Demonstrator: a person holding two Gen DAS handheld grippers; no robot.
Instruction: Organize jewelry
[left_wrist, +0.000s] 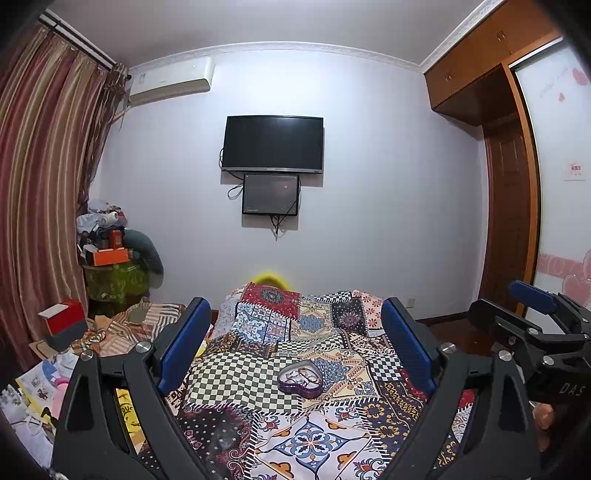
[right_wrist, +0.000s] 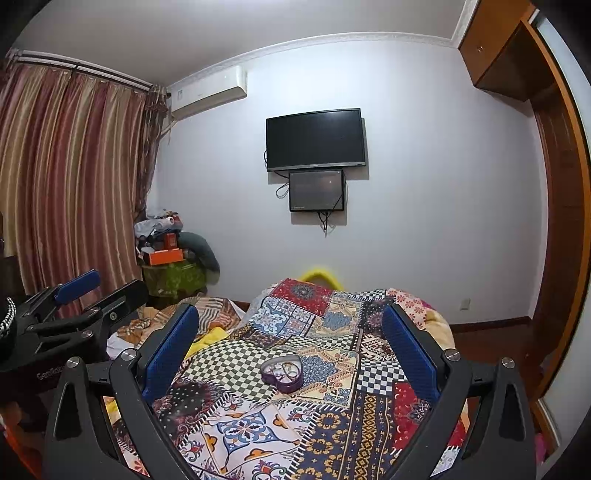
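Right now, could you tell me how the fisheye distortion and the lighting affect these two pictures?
Left wrist view: the curtain bows outward, dark corners frame the picture, and the heart-shaped box on the quilt looks small yet clear. Right wrist view: the wardrobe curves strongly, the light is even and bluish, and the TV shows no glare.

A purple heart-shaped box (left_wrist: 300, 377) lies open on the patchwork bedspread (left_wrist: 236, 373), small jewelry (right_wrist: 284, 369) inside.
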